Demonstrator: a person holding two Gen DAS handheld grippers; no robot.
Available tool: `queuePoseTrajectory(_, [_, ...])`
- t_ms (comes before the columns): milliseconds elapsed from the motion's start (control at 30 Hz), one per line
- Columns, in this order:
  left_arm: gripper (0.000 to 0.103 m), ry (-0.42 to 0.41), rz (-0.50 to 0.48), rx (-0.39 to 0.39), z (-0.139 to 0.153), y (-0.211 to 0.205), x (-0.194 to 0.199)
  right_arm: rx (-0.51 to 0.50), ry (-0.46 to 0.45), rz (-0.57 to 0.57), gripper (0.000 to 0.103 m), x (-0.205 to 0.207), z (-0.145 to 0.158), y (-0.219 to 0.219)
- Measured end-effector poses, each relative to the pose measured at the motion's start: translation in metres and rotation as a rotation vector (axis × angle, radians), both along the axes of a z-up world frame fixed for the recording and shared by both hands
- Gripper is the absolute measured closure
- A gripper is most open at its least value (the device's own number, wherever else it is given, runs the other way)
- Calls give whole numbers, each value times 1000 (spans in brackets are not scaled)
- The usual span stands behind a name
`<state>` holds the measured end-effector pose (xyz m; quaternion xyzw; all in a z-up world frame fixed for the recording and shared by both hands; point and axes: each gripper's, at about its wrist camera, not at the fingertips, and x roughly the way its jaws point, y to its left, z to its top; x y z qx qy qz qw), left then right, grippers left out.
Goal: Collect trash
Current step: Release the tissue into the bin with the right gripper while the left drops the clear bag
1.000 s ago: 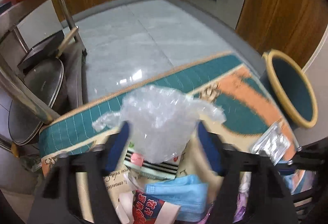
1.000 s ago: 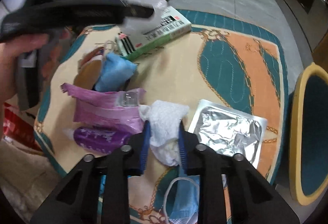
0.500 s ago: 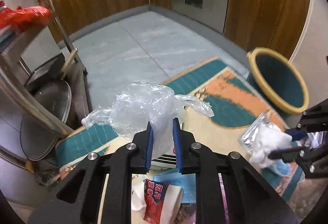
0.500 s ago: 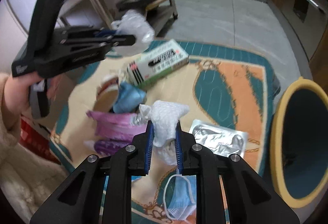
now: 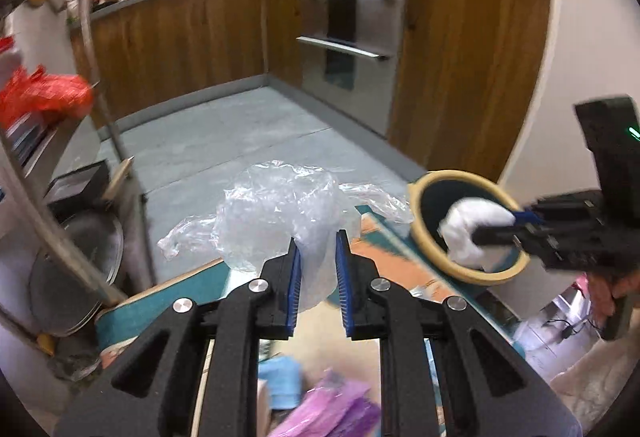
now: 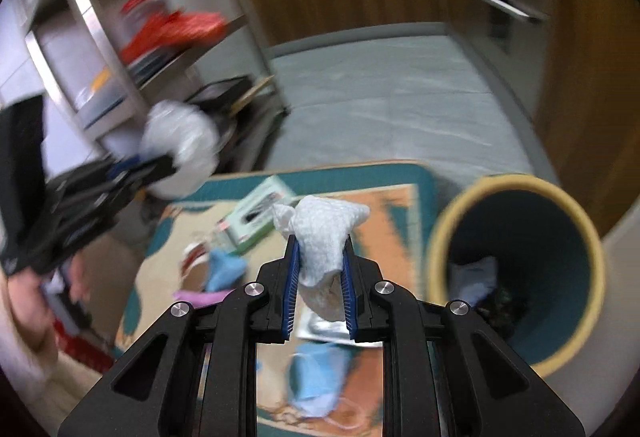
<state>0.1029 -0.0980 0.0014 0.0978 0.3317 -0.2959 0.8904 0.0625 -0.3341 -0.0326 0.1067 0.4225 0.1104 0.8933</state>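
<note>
My left gripper (image 5: 316,261) is shut on a crumpled clear plastic bag (image 5: 280,213) and holds it in the air above the rug. My right gripper (image 6: 319,257) is shut on a white crumpled tissue (image 6: 324,233), raised just left of the round bin (image 6: 516,277) with a yellow rim. In the left wrist view the right gripper (image 5: 508,227) holds the tissue (image 5: 472,233) over the bin's rim (image 5: 424,233). The left gripper with the bag (image 6: 180,149) shows blurred in the right wrist view.
On the patterned rug (image 6: 392,221) lie a green-white box (image 6: 256,213), blue face masks (image 6: 316,377), a purple wrapper (image 5: 332,413) and a foil packet (image 6: 332,329). A steel rack (image 5: 92,141) with pans stands at the left. Wooden cabinets (image 5: 184,49) line the back.
Both grippers have risen from the rug with their loads. The left gripper shut on the plastic bag. The right gripper carried the tissue right, to the bin.
</note>
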Motion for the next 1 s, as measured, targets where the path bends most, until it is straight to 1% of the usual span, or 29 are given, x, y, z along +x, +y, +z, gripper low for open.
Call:
queuePoseTrajectory(67, [87,5,-52,-3,-3,-22,-3,-23,13,-67,82,3,-5,-27])
queuePoseTrajectory(167, [87,17,-107,-2,-10,-48,-6,-22,45,-155,82,7,-16,-64])
queuePoseTrajectory(267, [87,36,-173,-8,-19,-82,-7,-12,68,-231,82,7,-24,-95])
queuePoseTrajectory(367, [87,53,-216,-14,-28,-108,-8,-20,100,-285,82,9,-35,-117])
queuePoseTrajectory(533, [87,83,-276,-12,-49,-148,-2,-39,142,-306,82,7,-50,-131])
queuePoseTrajectory(633, [87,104,-287,-21,-60,-165,6,-58,160,-303,82,6,-56,-134])
queuePoseTrajectory(867, [87,161,-284,-53,-81,-181,18,-130,195,-271,82,3,-70,-136])
queuePoseTrajectory(933, [87,174,-282,-49,-89,-188,22,-143,204,-267,82,2,-73,-135])
queuePoseTrajectory(1000, [87,166,-285,-35,-94,-195,22,-159,209,-263,82,2,-76,-135])
